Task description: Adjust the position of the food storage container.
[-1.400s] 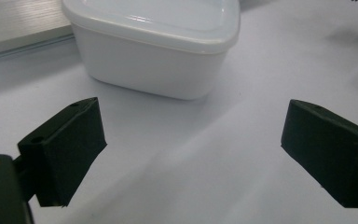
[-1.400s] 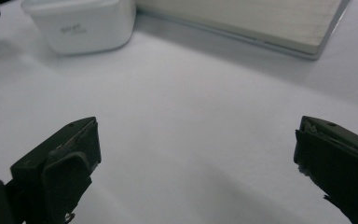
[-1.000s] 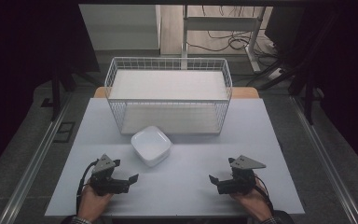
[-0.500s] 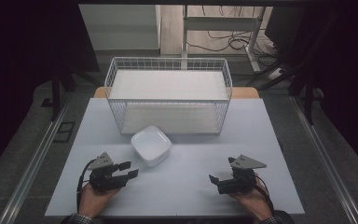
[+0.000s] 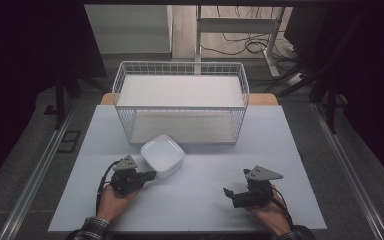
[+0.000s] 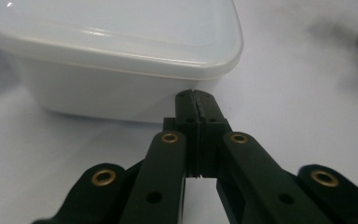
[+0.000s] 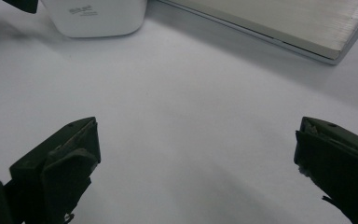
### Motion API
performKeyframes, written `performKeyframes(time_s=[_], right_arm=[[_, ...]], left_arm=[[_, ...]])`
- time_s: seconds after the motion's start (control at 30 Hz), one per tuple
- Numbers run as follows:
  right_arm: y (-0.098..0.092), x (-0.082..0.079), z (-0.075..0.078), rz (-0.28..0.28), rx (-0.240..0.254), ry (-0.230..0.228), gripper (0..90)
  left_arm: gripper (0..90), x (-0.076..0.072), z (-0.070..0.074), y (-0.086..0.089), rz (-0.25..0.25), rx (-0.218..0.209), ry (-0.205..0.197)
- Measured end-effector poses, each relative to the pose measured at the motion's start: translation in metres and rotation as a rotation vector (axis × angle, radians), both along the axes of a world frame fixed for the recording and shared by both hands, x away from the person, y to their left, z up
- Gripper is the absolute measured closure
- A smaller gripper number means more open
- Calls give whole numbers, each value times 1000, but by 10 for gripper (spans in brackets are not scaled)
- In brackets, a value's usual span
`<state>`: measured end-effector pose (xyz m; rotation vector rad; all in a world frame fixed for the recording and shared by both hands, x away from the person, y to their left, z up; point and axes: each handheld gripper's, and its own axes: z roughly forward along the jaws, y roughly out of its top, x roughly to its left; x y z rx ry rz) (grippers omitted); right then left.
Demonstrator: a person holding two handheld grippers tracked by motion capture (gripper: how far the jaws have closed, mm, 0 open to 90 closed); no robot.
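Observation:
A white lidded plastic container [image 5: 162, 155] sits on the white table just in front of the wire basket [image 5: 181, 102]. My left gripper [image 5: 151, 175] is shut with nothing between its jaws, and its tip is at or almost touching the container's [image 6: 121, 56] near side wall. In the left gripper view the left gripper [image 6: 196, 100] has its jaws pressed together. My right gripper [image 5: 228, 194] rests at the table's front right, open, well apart from the container [image 7: 95, 16]. Its two jaws stand wide with bare table between them in the right gripper view.
The white wire basket stands at the back middle of the table [image 5: 205, 175], its base [image 7: 270, 23] showing at the upper right in the right gripper view. Dark floor, cables and a metal frame [image 5: 240, 30] lie beyond the table.
My left gripper has moved right and forward toward the container, reaching its side. The right gripper has stayed in place.

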<state>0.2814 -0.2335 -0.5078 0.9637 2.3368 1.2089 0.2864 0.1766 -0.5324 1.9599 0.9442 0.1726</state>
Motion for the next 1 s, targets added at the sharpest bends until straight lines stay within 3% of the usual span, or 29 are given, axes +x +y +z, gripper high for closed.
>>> performKeyframes(time_s=[0.2, 0.3, 0.4, 0.5, 0.57, 0.73, 0.9, 1.0], right_arm=[[1, 1, 0, 7, -2, 0, 16], [3, 1, -1, 13, -11, 7, 23], [3, 1, 0, 16, -21, 7, 27], [3, 1, 1, 18, -20, 8, 36], [3, 1, 1, 25, -19, 8, 50], [6, 3, 2, 43, -18, 26, 98], [11, 8, 3, 66, -36, 40, 178], [18, 16, 4, 76, -38, 51, 256]], left_arm=[[898, 13, 0, -28, -53, 32, -8], [897, 19, 0, -42, -83, 46, 14], [898, 16, 7, -38, -90, 78, -6], [898, 13, 13, -26, -64, 73, -23], [898, 14, 17, -3, 6, 77, -42], [898, 31, 12, 32, 132, 46, -18], [897, 50, 7, 37, 165, 48, -26], [898, 68, 2, 34, 174, 44, -18]])
